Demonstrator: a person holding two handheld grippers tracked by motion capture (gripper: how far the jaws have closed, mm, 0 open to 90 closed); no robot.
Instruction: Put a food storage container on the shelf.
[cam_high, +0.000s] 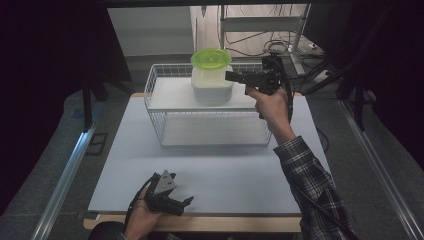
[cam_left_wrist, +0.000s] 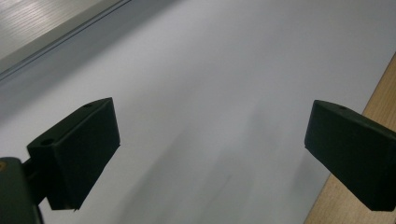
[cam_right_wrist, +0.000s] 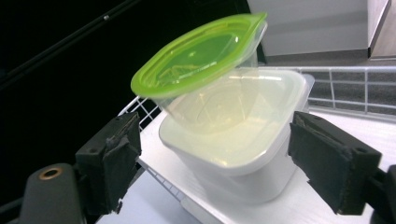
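Stacking looks done, by my reading: the green-lidded container (cam_high: 211, 60) sits nested, tilted, in the mouth of the white tub (cam_high: 212, 89), and that tub stands on the white shelf board of the wire basket (cam_high: 210, 132) at the far side of the table (cam_high: 200, 175). My right gripper (cam_high: 231, 76) is level with the pair, just beside the tub; in the right gripper view its jaws stand wide apart on either side of the tub (cam_right_wrist: 233, 158) with clear gaps, pads pressing on nothing. I judge the stack released and only the pull-back left. My left gripper (cam_high: 186, 202) rests at the near table edge, jaws wide, nothing between them.

Unclear:
- whether the green lid (cam_right_wrist: 198, 53) is snapped on fully; it sits askew.
- contents of either vessel; walls are translucent, I cannot tell.
- the basket's far side, hidden behind the tub.
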